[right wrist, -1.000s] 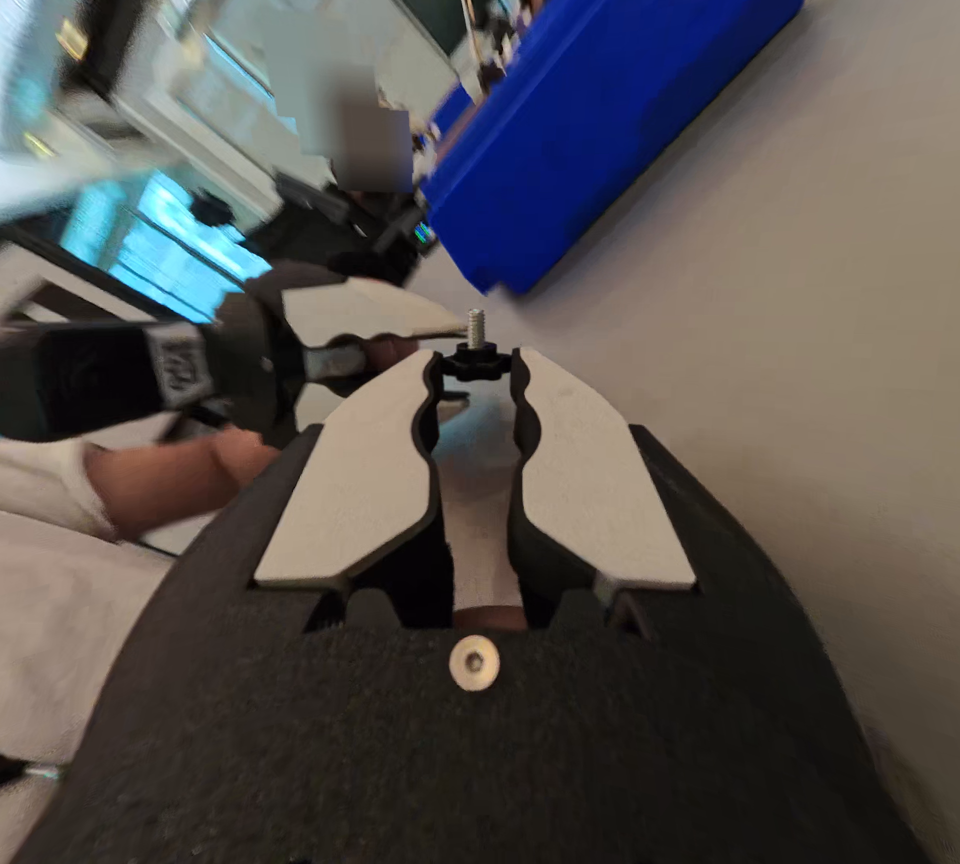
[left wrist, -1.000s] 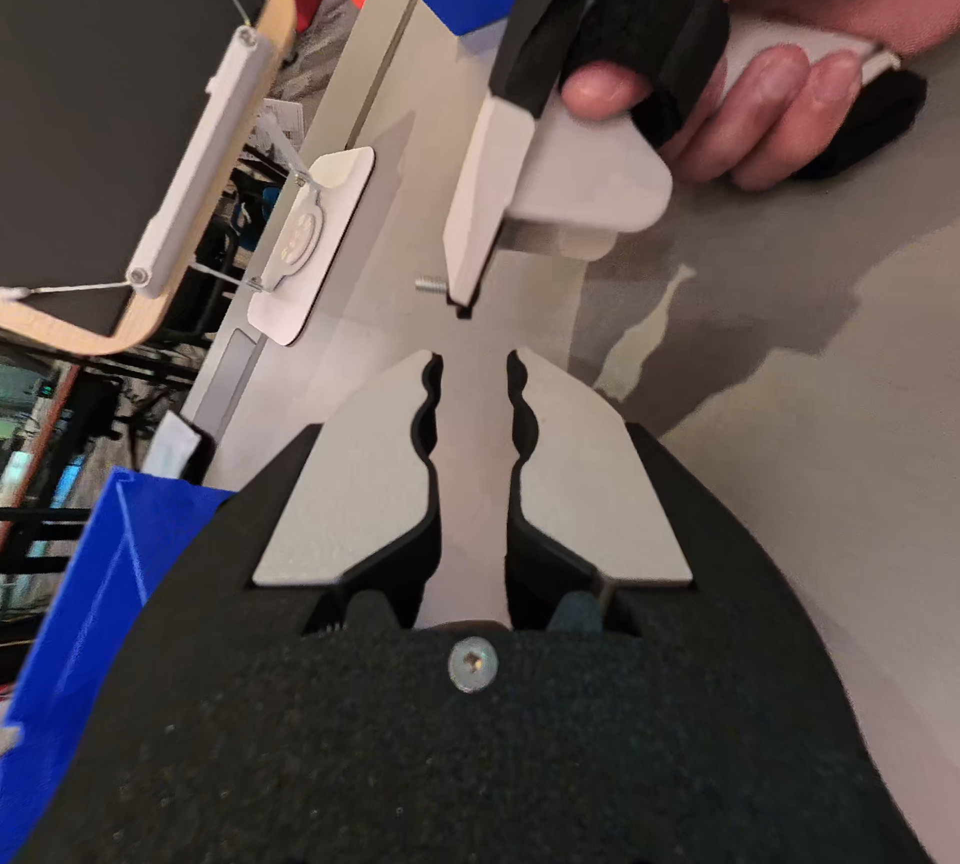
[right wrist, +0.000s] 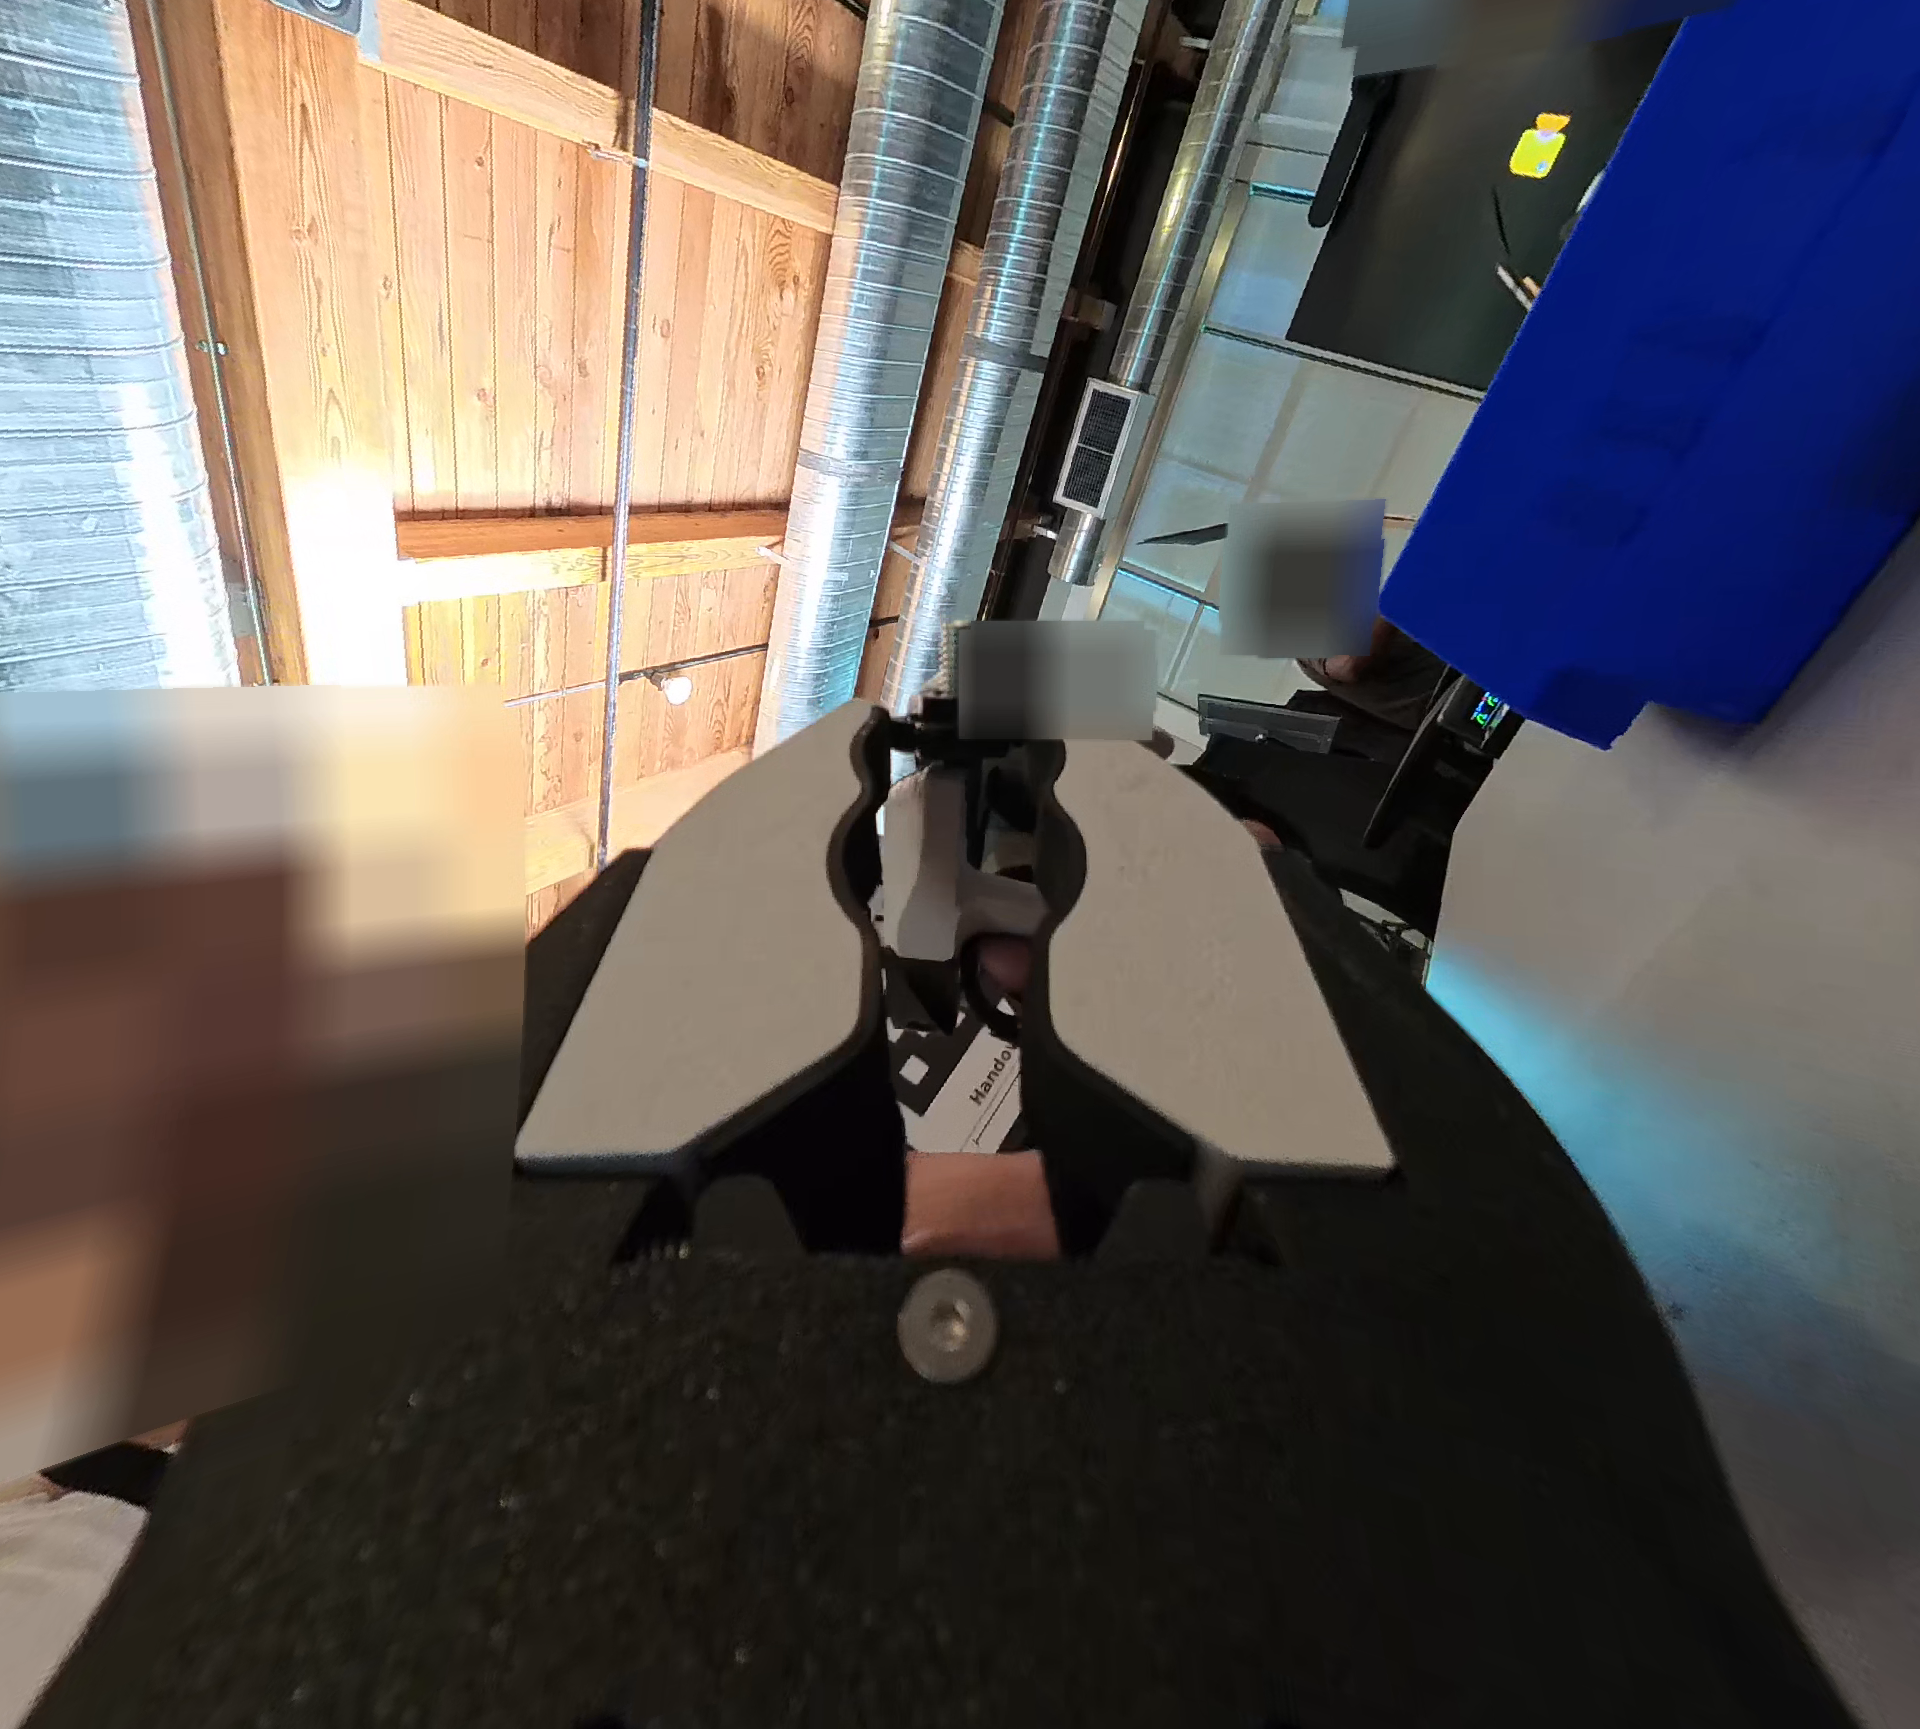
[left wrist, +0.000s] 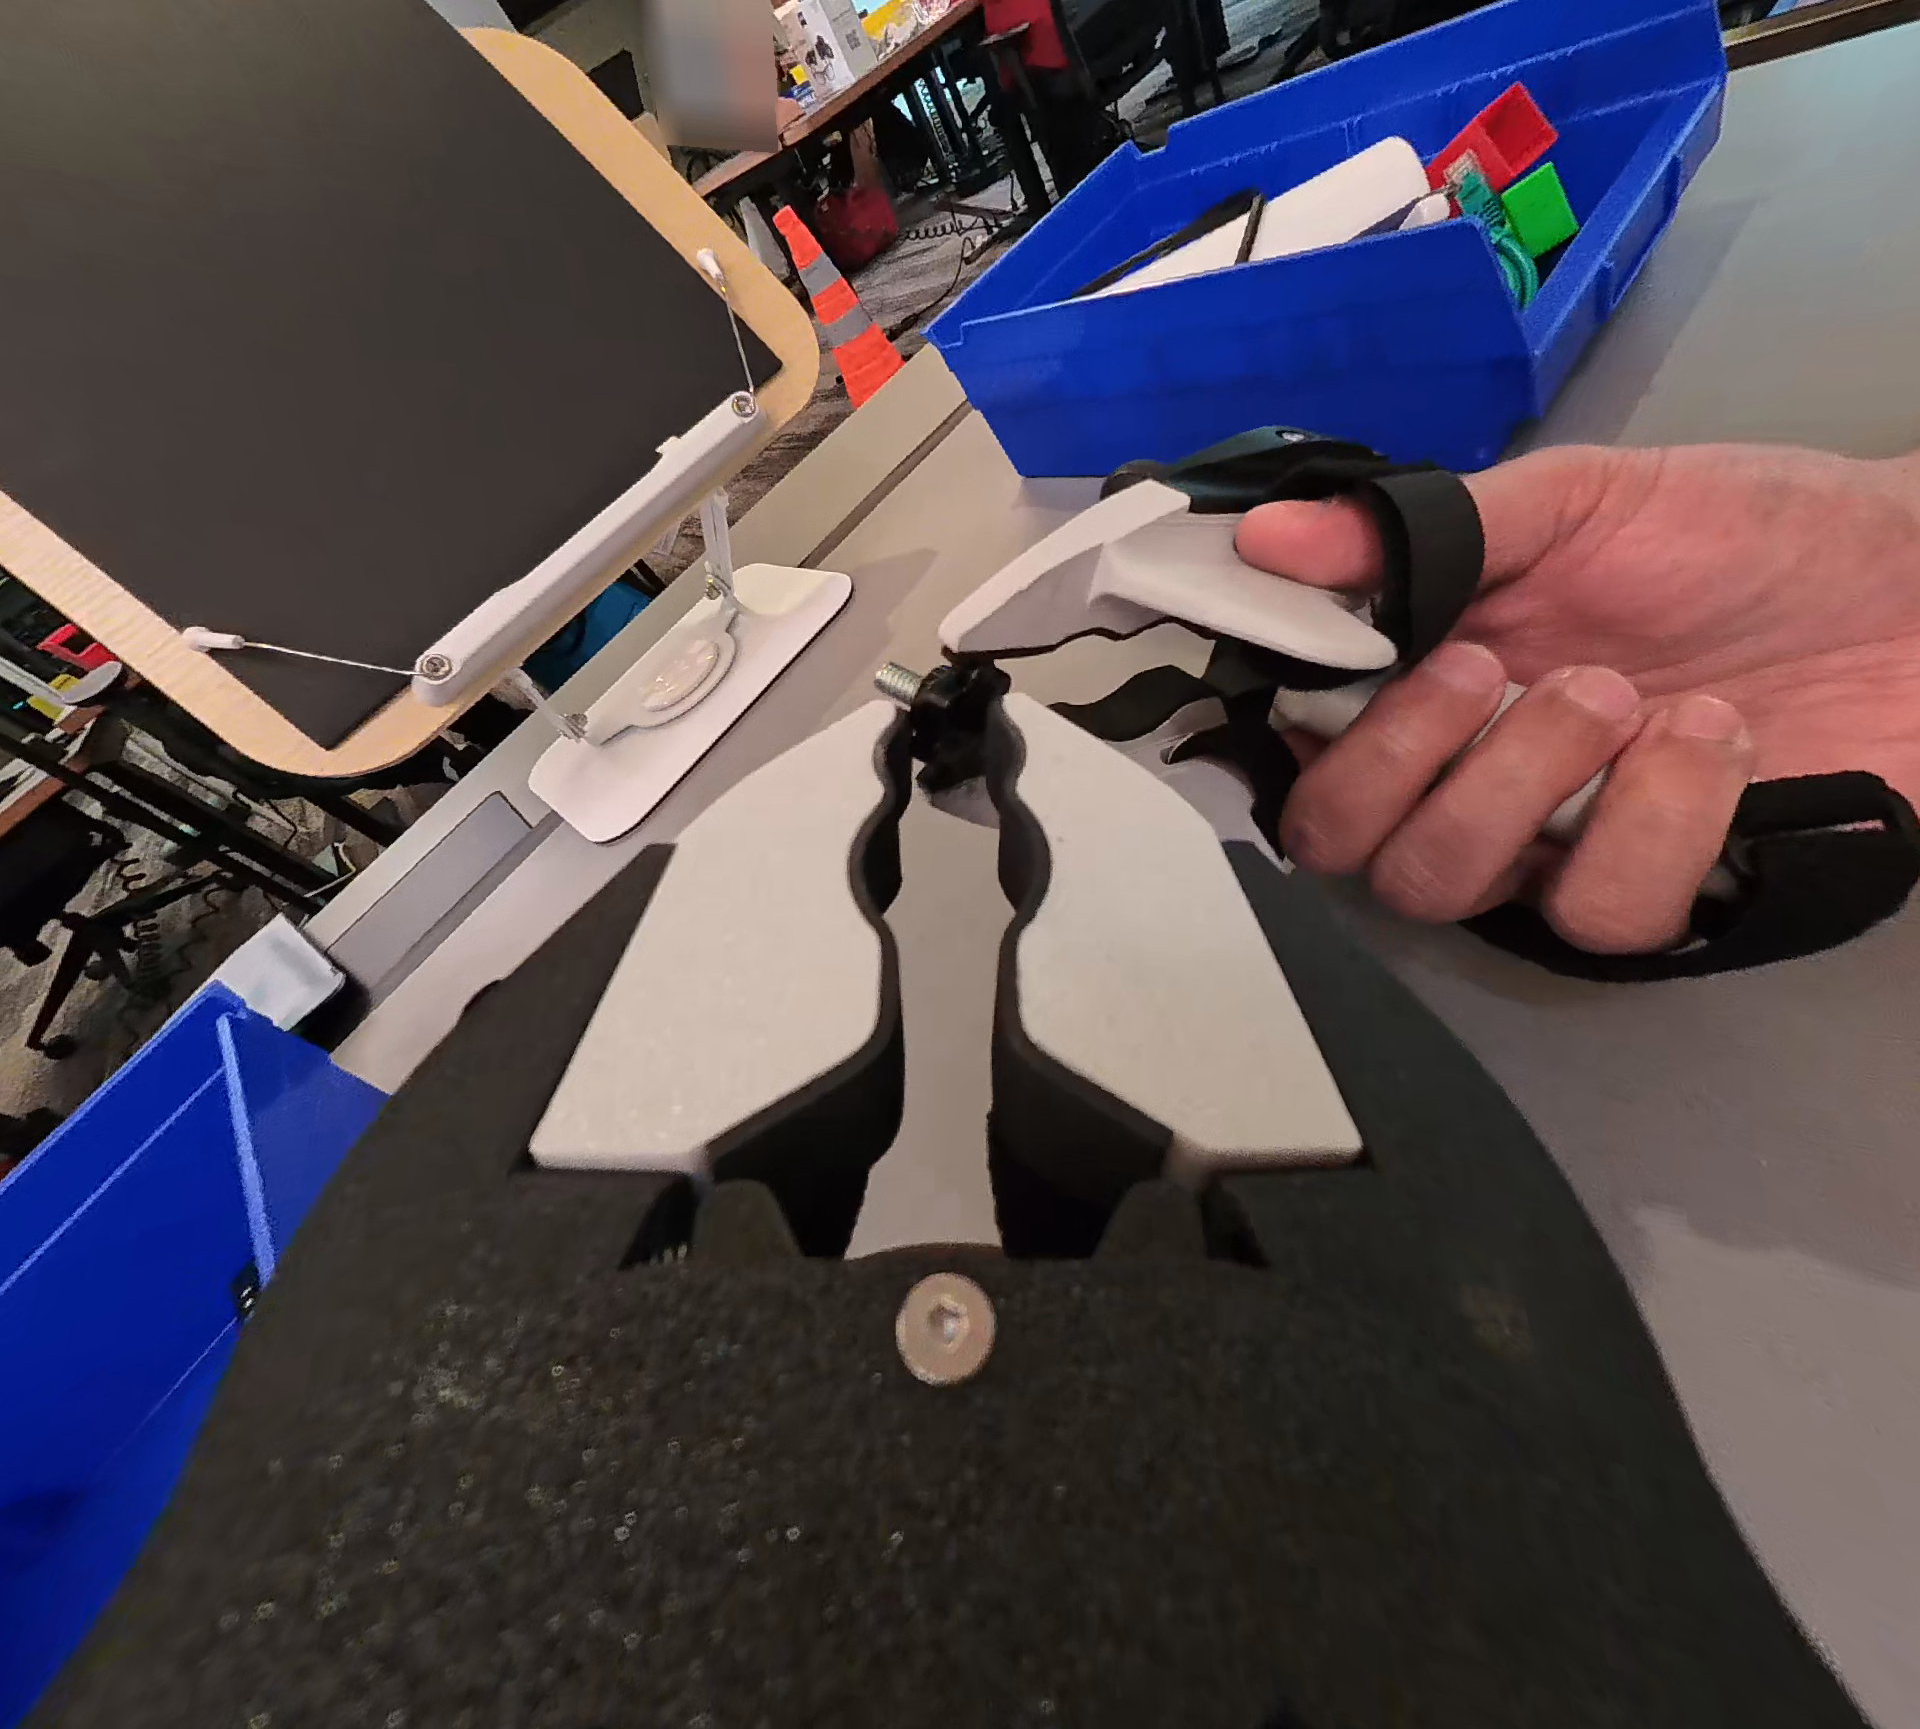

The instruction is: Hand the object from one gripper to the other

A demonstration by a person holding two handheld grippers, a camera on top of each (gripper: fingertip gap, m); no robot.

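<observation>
Left wrist view looks along the left gripper (left wrist: 948, 749), whose two grey fingers (left wrist: 748, 931) are clamped on a small black knob screw (left wrist: 948, 715) right at their tips. The knob's black head sits pinched between the tips, and its short silver threaded stud sticks out to the left, just past the left fingertip.

Just beyond and to the right of those tips is the right gripper (left wrist: 992, 656), held in a person's hand (left wrist: 1579, 671) with black straps round the fingers. One of its white fingers reaches in from the right and ends directly above the knob, close to it; whether it touches is hard to tell. Its other finger lies lower, behind the left gripper's right fingertip, so its jaws stand apart with the knob near the gap.

Everything is above a grey table (left wrist: 1714, 1160). Far ahead and to the right of the tongs sits a blue bin (left wrist: 1299, 349) holding coloured parts. To the left stands a black panel with a wooden edge (left wrist: 312, 245) on a white stand.

Right wrist view looks steeply upward along the right gripper (right wrist: 961, 744) toward a wooden ceiling and metal ducts (right wrist: 894, 225). Its fingers (right wrist: 727, 952) are spread, with nothing gripped between them. At their tips a small dark piece of the knob screw (right wrist: 925, 725) shows, partly covered by a blurred patch, and the left gripper's white body appears through the gap.
</observation>
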